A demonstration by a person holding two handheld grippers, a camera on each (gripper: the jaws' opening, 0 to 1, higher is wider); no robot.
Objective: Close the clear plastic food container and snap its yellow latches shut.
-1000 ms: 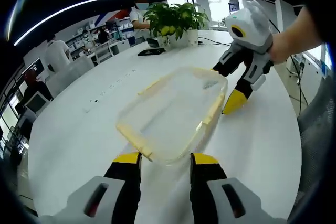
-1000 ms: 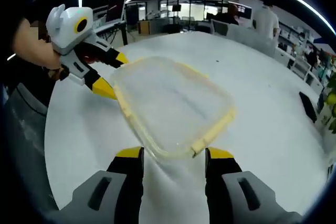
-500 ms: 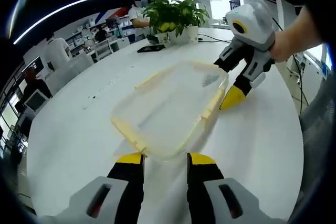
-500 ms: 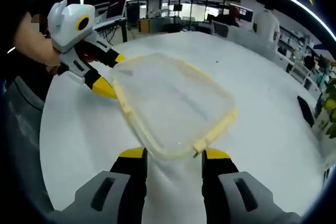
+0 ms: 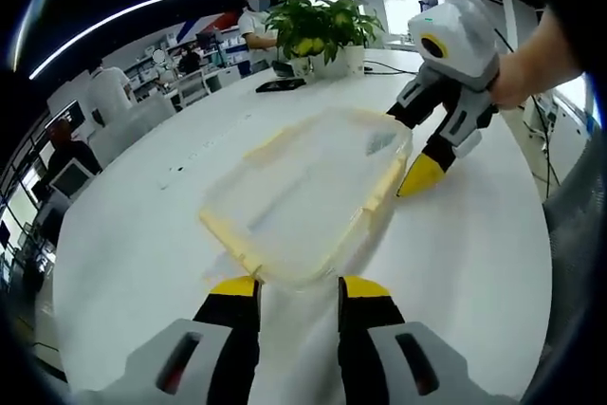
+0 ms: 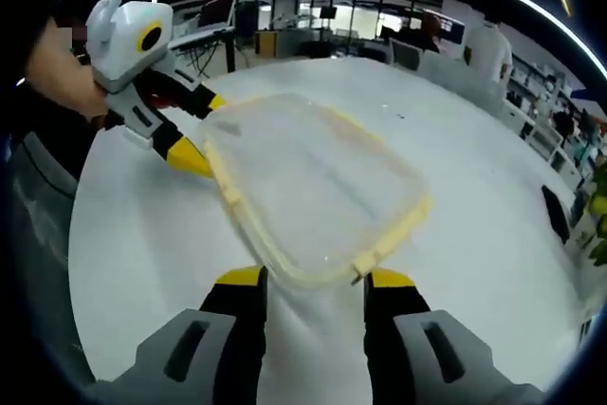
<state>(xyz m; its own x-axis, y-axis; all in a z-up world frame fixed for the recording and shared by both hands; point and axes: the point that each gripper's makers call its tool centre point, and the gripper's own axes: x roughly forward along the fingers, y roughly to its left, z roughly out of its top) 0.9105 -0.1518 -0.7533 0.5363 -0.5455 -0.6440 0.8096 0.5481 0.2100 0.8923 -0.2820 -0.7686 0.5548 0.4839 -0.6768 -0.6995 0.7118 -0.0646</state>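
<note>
A clear plastic container (image 5: 303, 194) with its lid resting on top lies on a white round table (image 5: 142, 234). Pale yellow latches (image 5: 234, 244) run along its edges and look folded out, though blur hides detail. My left gripper (image 5: 299, 287) is open, and the container's near end sits just ahead of its yellow tips. From the opposite end, my right gripper (image 5: 413, 144) reaches in with its jaws spread beside the far corner. In the right gripper view the container (image 6: 313, 187) lies ahead of my open right gripper (image 6: 316, 279). There, the left gripper (image 6: 203, 130) straddles the far corner.
A potted plant (image 5: 321, 30) and a dark phone (image 5: 280, 85) stand at the table's far side. The phone (image 6: 557, 211) also lies at the right in the right gripper view. A hand (image 5: 531, 62) holds the right gripper. People and desks fill the room behind.
Both cameras have shifted slightly toward the container. Each gripper's jaws stand a little closer together than a second ago. The container itself has not moved.
</note>
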